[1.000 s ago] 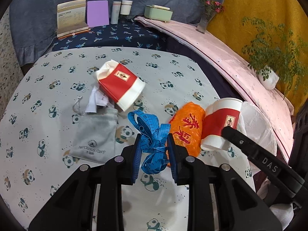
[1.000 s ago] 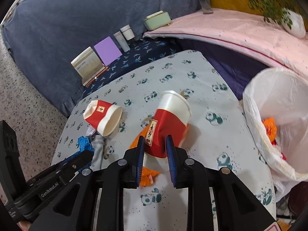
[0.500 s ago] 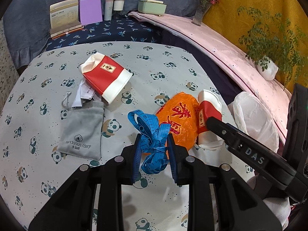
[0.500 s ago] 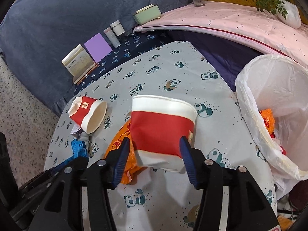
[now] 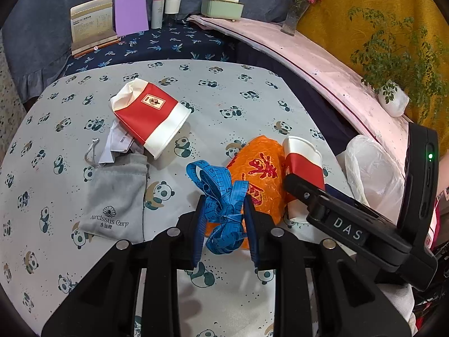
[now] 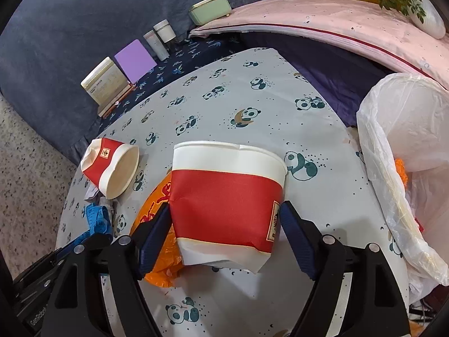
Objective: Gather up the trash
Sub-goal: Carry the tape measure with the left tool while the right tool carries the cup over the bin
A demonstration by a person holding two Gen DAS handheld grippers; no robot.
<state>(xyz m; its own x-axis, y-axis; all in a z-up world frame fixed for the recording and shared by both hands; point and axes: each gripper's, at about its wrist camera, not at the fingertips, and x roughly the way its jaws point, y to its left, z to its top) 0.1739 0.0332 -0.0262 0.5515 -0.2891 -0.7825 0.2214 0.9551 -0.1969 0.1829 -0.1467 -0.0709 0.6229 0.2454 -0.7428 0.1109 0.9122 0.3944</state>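
My left gripper [image 5: 224, 219] is shut on a blue tape measure [image 5: 221, 193] and holds it just above the panda-print table [image 5: 224, 95]. My right gripper [image 6: 226, 224] has its jaws spread wide around a red-and-white paper cup [image 6: 227, 196], touching its sides; the cup also shows in the left wrist view [image 5: 301, 157]. An orange plastic bag [image 5: 261, 168] lies under and beside that cup. A second crushed red-and-white cup [image 5: 148, 115] lies on its side at the left. A white trash bag [image 6: 407, 151] stands open at the table's right edge with orange trash inside.
A grey drawstring pouch [image 5: 115, 196] and a crumpled paper slip [image 5: 118, 146] lie near the crushed cup. Boxes, a purple card and bottles [image 5: 132, 14] stand on the dark blue cloth behind. A pink-covered ledge [image 5: 308, 56] with a plant [image 5: 393, 101] runs along the right.
My right gripper's jaws have opened much wider around the paper cup, which has turned from tilted to upright with its rim away from me. My left gripper keeps holding the tape measure.
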